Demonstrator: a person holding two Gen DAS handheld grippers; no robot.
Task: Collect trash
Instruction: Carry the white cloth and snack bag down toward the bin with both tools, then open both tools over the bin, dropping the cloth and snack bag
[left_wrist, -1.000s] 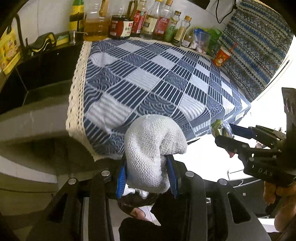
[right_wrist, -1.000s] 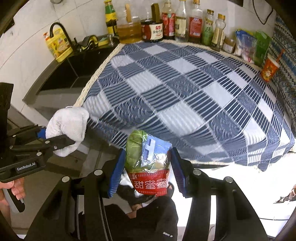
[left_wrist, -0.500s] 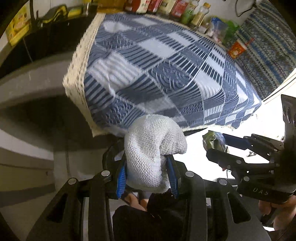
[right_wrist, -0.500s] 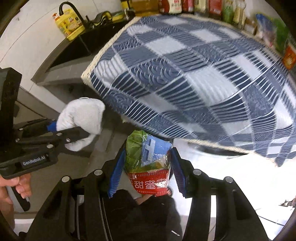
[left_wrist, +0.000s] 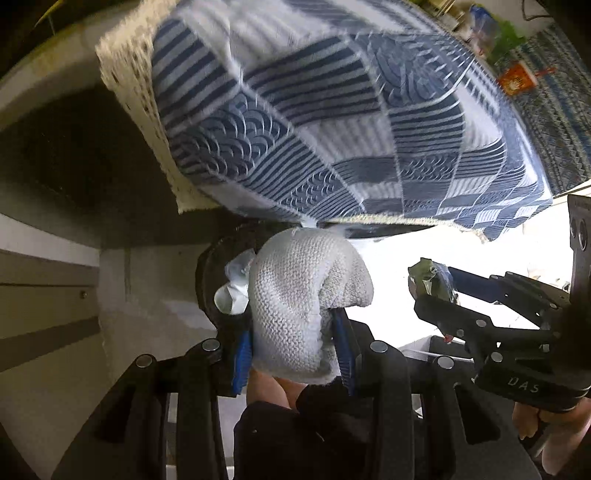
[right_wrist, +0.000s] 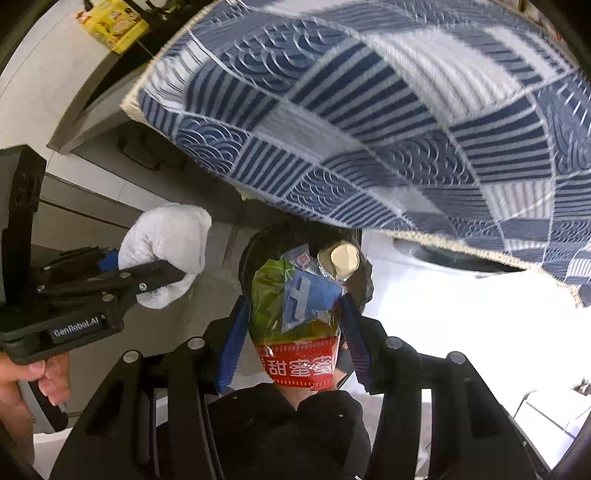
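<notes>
Left gripper (left_wrist: 293, 332): jaws clenched on a white knitted cloth (left_wrist: 303, 295), which bulges up and forward past the blue pads (left_wrist: 242, 354). A dark bin (left_wrist: 207, 280) lined with a black bag is seen just beyond the jaws, crumpled pale trash (left_wrist: 232, 288) already inside.

Right gripper (right_wrist: 290, 332): jaws grasping a snack wrapper (right_wrist: 295, 317), green and blue above, red band at the base, pinched between the 2 pads. The bin mouth (right_wrist: 255, 251) lies directly ahead of the jaws, below the hanging edge of the blue checked tablecloth (right_wrist: 369, 129). A pale cap (right_wrist: 343, 256) shows inside it.

Risks judged:
- The wrapper is light and crinkled; if released off-centre, it may be caught on the rim or drift to the floor.
- The cloth may be dropped in by mistake if both grips are released together.
- The tablecloth fringe could be snagged by either gripper.
</notes>
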